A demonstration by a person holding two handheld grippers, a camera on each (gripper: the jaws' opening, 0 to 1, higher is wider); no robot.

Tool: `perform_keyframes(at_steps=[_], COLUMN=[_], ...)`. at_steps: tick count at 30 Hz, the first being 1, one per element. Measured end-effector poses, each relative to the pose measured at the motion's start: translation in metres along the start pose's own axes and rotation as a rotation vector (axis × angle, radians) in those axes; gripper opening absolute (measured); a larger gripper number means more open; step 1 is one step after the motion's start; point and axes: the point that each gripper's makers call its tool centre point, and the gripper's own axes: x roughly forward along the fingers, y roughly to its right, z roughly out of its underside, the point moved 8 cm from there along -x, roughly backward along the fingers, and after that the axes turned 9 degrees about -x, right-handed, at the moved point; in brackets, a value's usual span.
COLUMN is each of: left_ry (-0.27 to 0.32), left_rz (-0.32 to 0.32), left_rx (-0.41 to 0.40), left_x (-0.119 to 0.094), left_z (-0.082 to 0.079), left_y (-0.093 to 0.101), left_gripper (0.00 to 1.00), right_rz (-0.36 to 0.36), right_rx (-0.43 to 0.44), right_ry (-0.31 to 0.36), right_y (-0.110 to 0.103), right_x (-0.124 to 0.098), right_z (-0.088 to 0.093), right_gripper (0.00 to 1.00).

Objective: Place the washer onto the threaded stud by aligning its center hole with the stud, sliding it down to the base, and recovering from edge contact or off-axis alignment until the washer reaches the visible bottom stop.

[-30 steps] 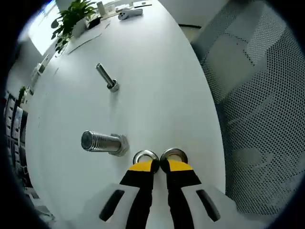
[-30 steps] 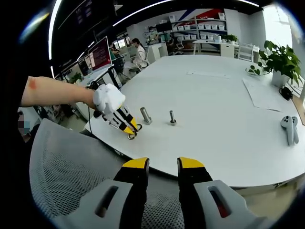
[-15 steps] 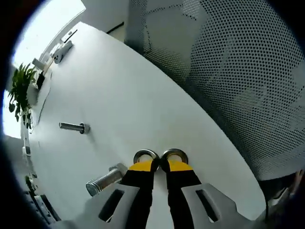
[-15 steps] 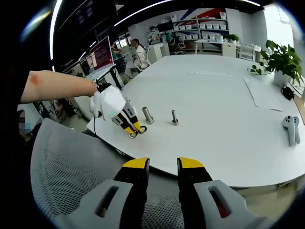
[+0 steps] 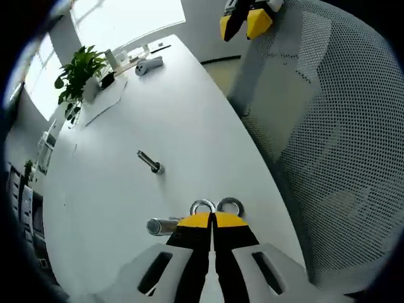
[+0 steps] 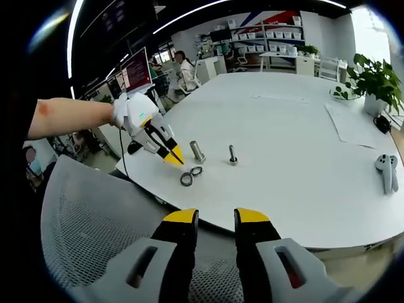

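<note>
You've lifted your left tongs (image 6: pixel 175 157) off the two washers (image 6: pixel 191 175), which now lie free on the surface (image 6: pixel 284 158) beside the big stud (image 6: pixel 197 151). Left tongs are pressed together and empty; right tongs (image 6: pixel 216 218) sit apart, holding nothing.

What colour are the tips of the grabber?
Yellow, with black below. The right gripper shows it best in the right gripper view.

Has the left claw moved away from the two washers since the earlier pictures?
Yes. In the right gripper view the left claw has lifted off the two washers, which lie on the white table. It now sits up and back, beside the large stud.
</note>
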Motion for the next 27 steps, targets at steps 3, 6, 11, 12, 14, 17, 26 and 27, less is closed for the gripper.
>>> perform_keyframes(at_steps=[3,6,11,12,14,17,26,27], left_ry=[-0.002,-0.007,0.008,0.008,0.034,0.092,0.244,0.255], left_rz=[-0.01,-0.038,-0.044,-0.044,-0.063,-0.091,-0.235,-0.251], left_rx=[-0.098,-0.085,-0.14,-0.144,-0.18,-0.26,-0.466,-0.482], left_x=[0.005,0.007,0.002,0.001,-0.007,-0.025,-0.092,-0.099], left_z=[0.01,0.013,0.017,0.016,0.013,0.004,-0.005,-0.005], left_y=[-0.004,-0.005,0.0,0.002,0.005,0.015,0.052,0.056], left_gripper=[0.0,0.0,0.0,0.0,0.0,0.0,0.06,0.07], right_rz=[0.001,-0.002,-0.007,-0.006,-0.004,-0.008,-0.02,-0.021], right_rx=[0.008,0.007,0.005,0.006,0.01,0.011,0.009,0.01], right_ry=[0.005,-0.002,-0.008,-0.008,-0.005,-0.006,0.001,0.004], right_y=[0.0,-0.001,-0.001,-0.001,-0.001,-0.001,-0.003,-0.002], right_x=[0.0,0.0,0.0,0.0,0.0,0.0,-0.001,-0.001], right_z=[0.0,0.001,0.001,0.001,0.001,0.001,0.001,0.001], right_gripper=[0.26,0.26,0.25,0.25,0.25,0.25,0.25,0.25])
